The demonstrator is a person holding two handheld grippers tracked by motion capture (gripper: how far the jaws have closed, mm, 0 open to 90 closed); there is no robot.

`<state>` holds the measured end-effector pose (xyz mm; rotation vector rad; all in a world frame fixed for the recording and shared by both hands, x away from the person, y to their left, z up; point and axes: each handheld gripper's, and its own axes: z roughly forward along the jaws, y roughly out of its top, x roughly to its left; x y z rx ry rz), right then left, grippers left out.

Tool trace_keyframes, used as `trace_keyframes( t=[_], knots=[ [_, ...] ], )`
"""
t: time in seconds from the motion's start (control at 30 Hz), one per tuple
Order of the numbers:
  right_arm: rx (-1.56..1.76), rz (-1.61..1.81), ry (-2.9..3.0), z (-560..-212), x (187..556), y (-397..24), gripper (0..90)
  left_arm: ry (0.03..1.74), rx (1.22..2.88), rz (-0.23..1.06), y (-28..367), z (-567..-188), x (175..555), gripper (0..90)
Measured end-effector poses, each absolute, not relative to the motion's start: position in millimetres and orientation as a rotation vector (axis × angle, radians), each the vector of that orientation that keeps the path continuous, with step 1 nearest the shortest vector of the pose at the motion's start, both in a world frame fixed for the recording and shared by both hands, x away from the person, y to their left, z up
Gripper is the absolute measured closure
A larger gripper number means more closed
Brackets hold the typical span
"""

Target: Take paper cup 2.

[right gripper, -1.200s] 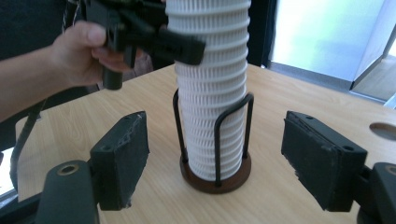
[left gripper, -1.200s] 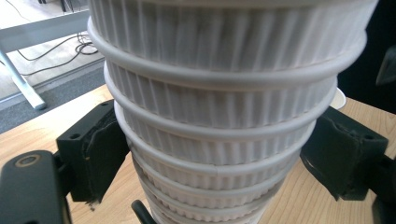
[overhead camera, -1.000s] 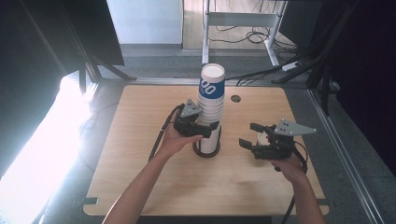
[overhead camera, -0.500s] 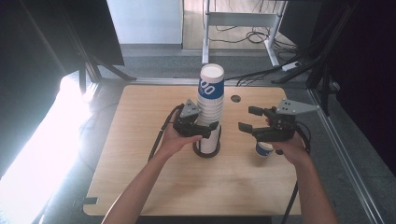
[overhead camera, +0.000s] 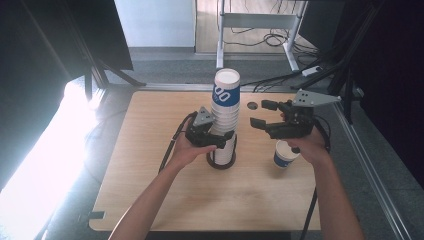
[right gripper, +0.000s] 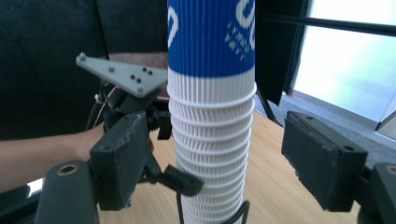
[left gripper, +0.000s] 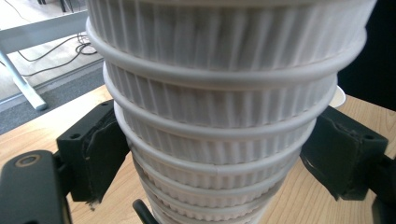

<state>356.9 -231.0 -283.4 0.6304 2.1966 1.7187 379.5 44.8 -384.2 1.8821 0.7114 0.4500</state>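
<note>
Cup stack (overhead camera: 225, 115) clamped low down by left gripper (overhead camera: 214, 136), steadied in holder. Single cup (overhead camera: 285, 154) already pulled off, parked on table (overhead camera: 150, 200) just below right gripper (overhead camera: 264, 116). Right jaws just been opening, nothing between them; stack straight ahead. Plenty cups left to be separated, probably.

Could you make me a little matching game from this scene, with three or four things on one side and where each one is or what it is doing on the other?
Things:
1. stack of cups
2. single cup
3. left tongs
4. right tongs

Places or states:
A. lifted above the table, open, nothing between the pads
B. standing alone on the wood under the right hand
C. standing tall in a black wire holder at the table's middle
D. clamped around the lower part of the stack

Pairs: 1-C, 2-B, 3-D, 4-A
</note>
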Motion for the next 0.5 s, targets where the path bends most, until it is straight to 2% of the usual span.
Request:
trace_keyframes(
  t=[0.5],
  knots=[
    [0.634,1.724,2.196,-274,369,-218,22.3,0.707,1.887,0.452,44,-384,379,13.2]
  ],
)
